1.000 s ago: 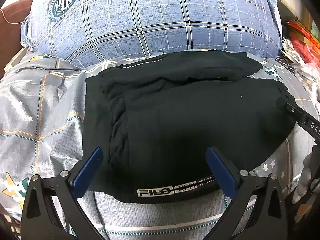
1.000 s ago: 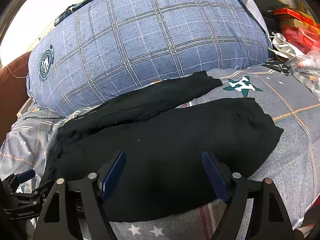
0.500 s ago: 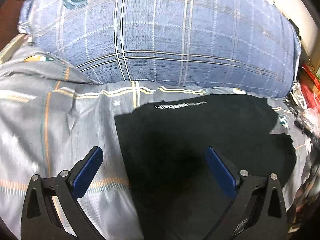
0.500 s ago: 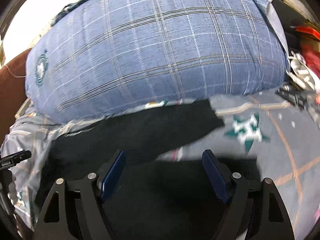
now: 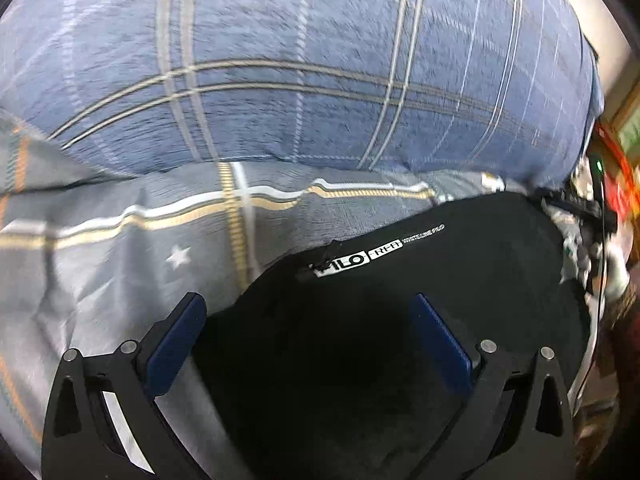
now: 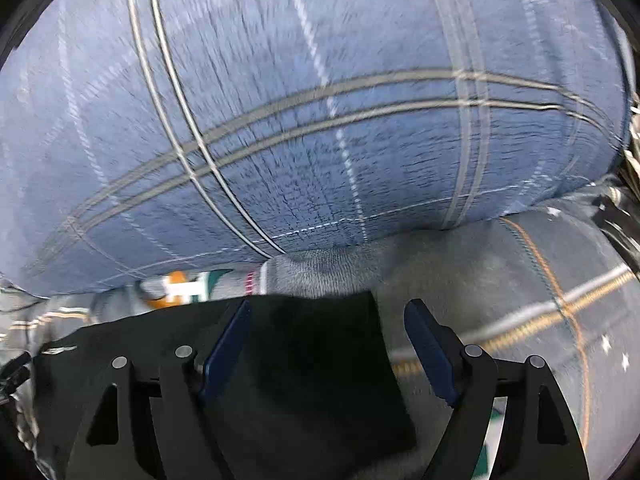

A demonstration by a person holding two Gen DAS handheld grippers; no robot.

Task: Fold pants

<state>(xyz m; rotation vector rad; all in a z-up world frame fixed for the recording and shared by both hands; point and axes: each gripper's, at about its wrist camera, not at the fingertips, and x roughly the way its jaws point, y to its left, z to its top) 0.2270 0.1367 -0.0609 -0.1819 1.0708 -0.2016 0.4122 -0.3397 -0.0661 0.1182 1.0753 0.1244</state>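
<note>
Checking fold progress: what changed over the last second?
Both grippers carried the near waistband edge of the black pants away toward the blue plaid pillow; the printed waistband label now lies at the far edge. Left gripper and right gripper stay open, the bedsheet unmoved.

- The left gripper (image 5: pixel 308 344) has a matte black frame with two curved arms, each ending in a flat, dark blue pad.
- Round silver screw heads sit on its arms, two on each side, beside triangular cut-outs in the black plastic.
- A pale, shiny strip shows inside the frame's lower left part.
- The right gripper (image 6: pixel 328 344) is built the same way: black curved arms, dark blue fingertip pads, silver screws and triangular cut-outs.
</note>
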